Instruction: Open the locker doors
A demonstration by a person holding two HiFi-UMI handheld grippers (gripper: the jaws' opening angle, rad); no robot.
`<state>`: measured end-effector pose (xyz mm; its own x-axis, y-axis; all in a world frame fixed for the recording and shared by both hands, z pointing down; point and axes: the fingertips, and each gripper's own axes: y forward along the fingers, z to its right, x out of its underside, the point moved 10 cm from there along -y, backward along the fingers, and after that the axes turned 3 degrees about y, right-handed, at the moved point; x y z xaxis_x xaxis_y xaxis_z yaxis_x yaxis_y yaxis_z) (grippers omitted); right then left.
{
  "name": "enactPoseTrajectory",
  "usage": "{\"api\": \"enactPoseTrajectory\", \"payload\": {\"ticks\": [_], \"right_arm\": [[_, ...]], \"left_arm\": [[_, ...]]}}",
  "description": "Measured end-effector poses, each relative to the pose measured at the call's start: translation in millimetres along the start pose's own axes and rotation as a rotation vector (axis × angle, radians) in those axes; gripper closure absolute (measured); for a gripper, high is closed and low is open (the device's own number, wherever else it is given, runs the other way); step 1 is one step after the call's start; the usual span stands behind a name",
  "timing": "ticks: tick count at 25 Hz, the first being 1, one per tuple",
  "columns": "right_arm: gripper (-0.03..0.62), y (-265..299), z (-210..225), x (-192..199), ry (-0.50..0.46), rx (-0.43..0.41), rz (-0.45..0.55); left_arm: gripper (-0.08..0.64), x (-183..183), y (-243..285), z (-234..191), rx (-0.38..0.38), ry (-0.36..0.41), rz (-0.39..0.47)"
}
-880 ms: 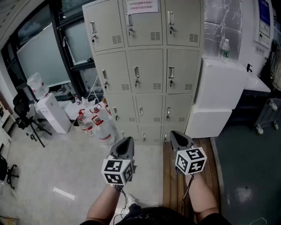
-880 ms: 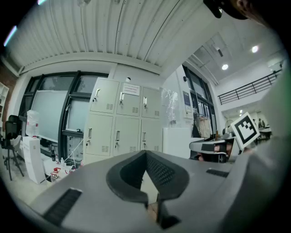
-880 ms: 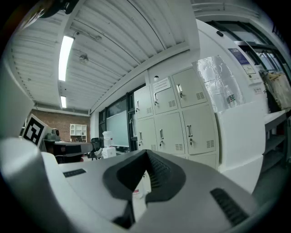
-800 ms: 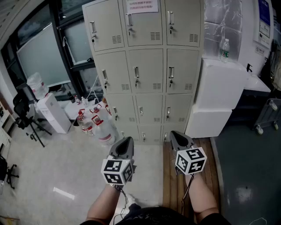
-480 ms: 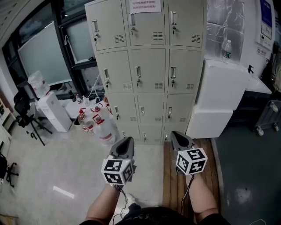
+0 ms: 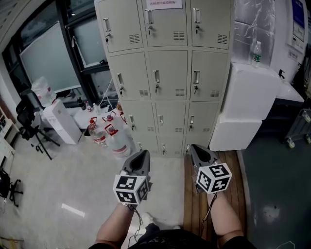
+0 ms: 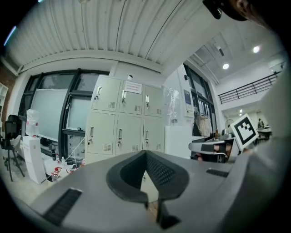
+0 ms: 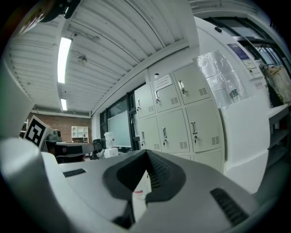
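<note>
I hold both tools level above the floor, well short of the locker bank point(image 6: 167, 73). The left tool point(image 6: 140, 156) and right tool point(image 6: 197, 150) each have their jaws pressed together at the tips, with nothing between them. Every locker door I can see is shut and its handle untouched.

Open floor lies between the tools and the bottom row. A strip of wooden flooring point(image 6: 193, 209) runs under the right tool.

Compared with a moment ago, the lockers sit slightly further right in the head view, and the paper notice point(image 6: 163, 3) is nearly cut off at the top. The tools keep the same pose.

Water jugs point(image 6: 115, 140) crowd the lockers' lower left corner. Stacked white boxes point(image 6: 248, 99) press against the right side, with a water bottle point(image 6: 256, 53) on top.
</note>
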<state>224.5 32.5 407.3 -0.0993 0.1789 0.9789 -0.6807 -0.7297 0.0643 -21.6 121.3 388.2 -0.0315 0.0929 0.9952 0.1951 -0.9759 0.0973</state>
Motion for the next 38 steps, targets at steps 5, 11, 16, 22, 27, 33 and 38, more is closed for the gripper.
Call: {"api": "enactPoseTrajectory", "payload": {"ticks": [5, 11, 16, 22, 27, 33, 38], "right_arm": [[0.592, 24, -6, 1, 0.001, 0.005, -0.009], [0.592, 61, -19, -5, 0.001, 0.022, -0.013], [0.592, 95, -31, -13, -0.016, 0.038, -0.011], [0.592, 138, -46, -30, -0.042, 0.064, 0.013], [0.592, 168, -55, -43, -0.061, 0.088, 0.038], [0.592, 194, -57, -59, -0.076, 0.126, 0.049], [0.592, 206, -55, -78, -0.079, 0.138, 0.054]], "left_arm": [[0.561, -1, 11, -23, 0.01, 0.002, 0.004], [0.561, -8, 26, -60, 0.028, 0.002, 0.009], [0.561, -14, 42, -95, 0.049, 0.0, 0.026], [0.561, -23, 66, -136, 0.093, 0.009, 0.042], [0.561, -35, 89, -168, 0.144, 0.018, 0.059], [0.561, -53, 112, -193, 0.215, 0.016, 0.066], [0.561, -69, 129, -200, 0.282, 0.034, 0.076]]}}
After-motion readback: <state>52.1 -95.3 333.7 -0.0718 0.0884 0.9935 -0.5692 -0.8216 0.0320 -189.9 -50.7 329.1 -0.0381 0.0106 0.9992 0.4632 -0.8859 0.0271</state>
